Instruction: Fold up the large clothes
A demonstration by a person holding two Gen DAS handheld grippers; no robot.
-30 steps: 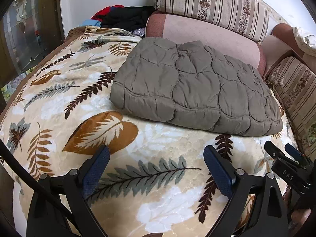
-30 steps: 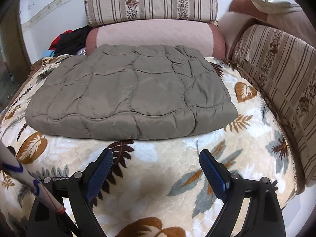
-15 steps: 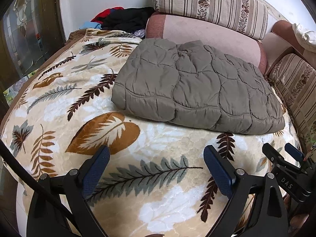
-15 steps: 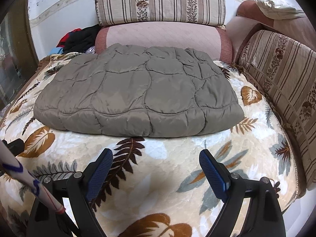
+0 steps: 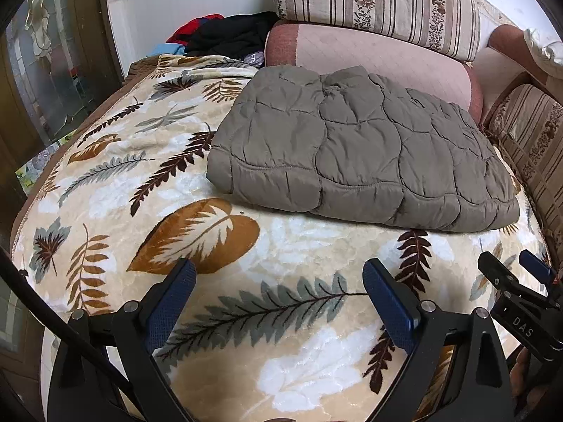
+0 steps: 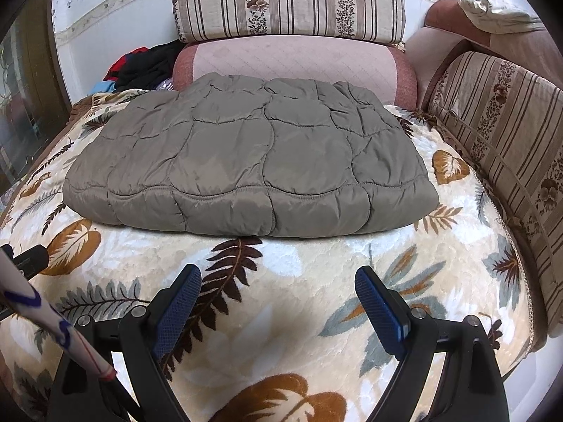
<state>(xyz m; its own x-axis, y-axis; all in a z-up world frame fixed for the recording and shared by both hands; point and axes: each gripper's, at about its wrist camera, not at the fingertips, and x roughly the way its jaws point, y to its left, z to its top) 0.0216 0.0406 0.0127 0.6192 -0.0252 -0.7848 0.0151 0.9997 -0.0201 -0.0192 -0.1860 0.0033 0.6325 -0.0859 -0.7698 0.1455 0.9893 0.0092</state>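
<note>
Both fisheye views are bright with soft, even daylight and sharp focus. Straight edges bow strongly outward, and black vignettes fill the corners. A faint shadow rims the quilted jacket [image 6: 246,161] on the blanket [image 6: 281,334].

Setting: a home, living room or bed-sitting corner. Evidence: a corner sofa fills the frame, its seat covered by a plush cream blanket [image 6: 281,316] printed with brown and grey leaves. Striped floral bolster cushion [image 6: 288,3] at upper centre, resting on a pink quilted cushion [image 6: 292,63]; a matching striped backrest [image 6: 503,133] runs down the right side. Loose pile of clothes [image 5: 225,37], black, red and blue, at upper left against a white wall. Patterned glass door panel [image 5: 45,70] in a wooden frame at far left.
</note>
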